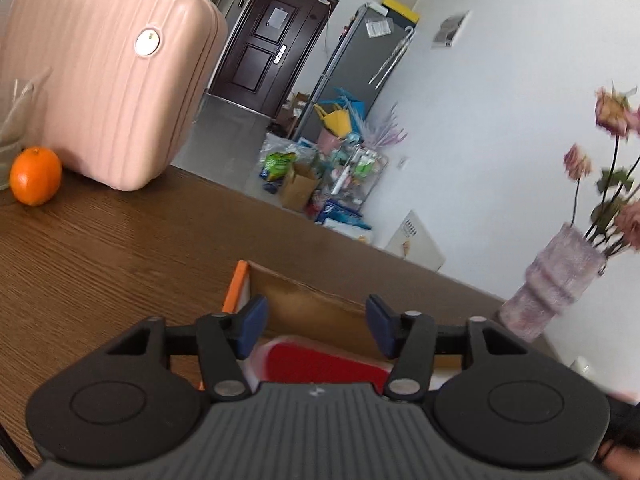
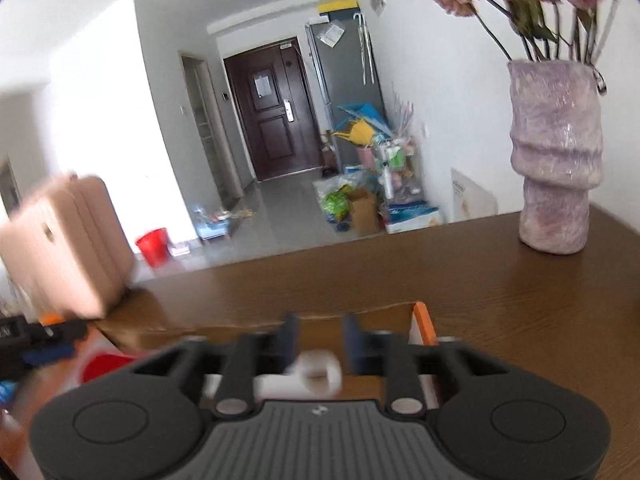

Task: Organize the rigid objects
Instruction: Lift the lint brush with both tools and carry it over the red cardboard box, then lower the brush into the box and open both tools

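An open cardboard box (image 1: 312,308) with an orange flap (image 1: 234,288) lies on the brown table (image 1: 120,260). Inside it is a red object with a white rim (image 1: 320,362). Above that, my left gripper (image 1: 316,326) stands open with nothing between its blue pads. In the right wrist view the box (image 2: 360,326) is under my right gripper (image 2: 320,344), whose jaws stand apart. A blurred white ring-shaped piece (image 2: 320,374) shows low between them, and the pads do not press on it. The left gripper (image 2: 40,340) shows at the left edge, near the red object (image 2: 104,364).
A pink hard-shell suitcase (image 1: 104,80) stands at the table's far left, with an orange fruit (image 1: 35,176) beside it. A mauve vase of dried flowers (image 2: 556,160) stands at the far right. The table's far edge (image 2: 320,256) drops to a cluttered floor.
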Demonstrator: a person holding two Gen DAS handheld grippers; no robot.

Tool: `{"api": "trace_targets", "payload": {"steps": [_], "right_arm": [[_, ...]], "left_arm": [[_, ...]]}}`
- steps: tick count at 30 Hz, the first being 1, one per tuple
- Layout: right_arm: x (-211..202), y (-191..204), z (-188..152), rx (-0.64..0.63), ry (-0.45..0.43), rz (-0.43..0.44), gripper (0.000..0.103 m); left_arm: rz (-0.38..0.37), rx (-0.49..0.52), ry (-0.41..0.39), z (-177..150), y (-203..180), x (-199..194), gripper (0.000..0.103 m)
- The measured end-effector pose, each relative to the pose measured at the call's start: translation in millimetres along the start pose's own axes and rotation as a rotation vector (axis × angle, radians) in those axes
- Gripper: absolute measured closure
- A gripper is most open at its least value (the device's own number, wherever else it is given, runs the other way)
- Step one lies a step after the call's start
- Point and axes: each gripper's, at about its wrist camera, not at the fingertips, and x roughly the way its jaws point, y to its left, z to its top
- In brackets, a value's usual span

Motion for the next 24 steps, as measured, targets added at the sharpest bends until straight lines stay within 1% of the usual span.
{"api": "trace_targets", "payload": {"steps": [1, 2, 3, 4, 6, 7, 9, 13, 15, 17, 20, 24], "right_arm": [[-2, 3, 1, -0.013, -0.018, 0.006, 0.029], [-3, 5, 0, -0.014, -0.029, 0.014, 0.024], [-4, 6, 0, -0.013, -0.029, 0.012, 0.021], [-5, 5, -1, -0.008, -0.027, 0.014, 0.021], [-8, 0, -2, 0.025, -0.034, 0.030, 0.021], [-9, -3, -2, 0.037, -0.039, 0.022, 0.020], [-6, -7, -5, 0.044, -0.023, 0.041, 0.020], [-9, -4, -4, 0.020, -0.049, 0.037, 0.020], [-14, -3, -2, 0.015, -0.077, 0.029, 0.020], [-28, -3, 2, 0.017, -0.099, 0.029, 0.020], [-67, -6, 8, 0.006, -0.150, 0.044, 0.019], [-128, -11, 5, -0.055, -0.192, 0.023, 0.011]], "left_arm": [[-0.015, 0.031, -0.005, 1, -1, -4, 0.022], [-0.007, 0.061, -0.037, 0, -3, -9, 0.018], [0.022, 0.087, -0.067, -3, -7, -12, 0.018], [0.034, 0.116, -0.077, -6, -10, -13, 0.018], [0.022, 0.165, -0.058, -9, -18, -12, 0.018], [0.022, 0.188, -0.067, -11, -23, -13, 0.018], [0.035, 0.229, -0.106, -15, -29, -16, 0.017], [0.035, 0.233, -0.099, -12, -33, -16, 0.015], [0.040, 0.256, -0.120, -8, -35, -23, 0.014], [0.067, 0.297, -0.164, -5, -38, -41, 0.011], [0.087, 0.390, -0.221, -1, -46, -81, 0.007], [0.144, 0.513, -0.283, -9, -52, -138, 0.002]]}}
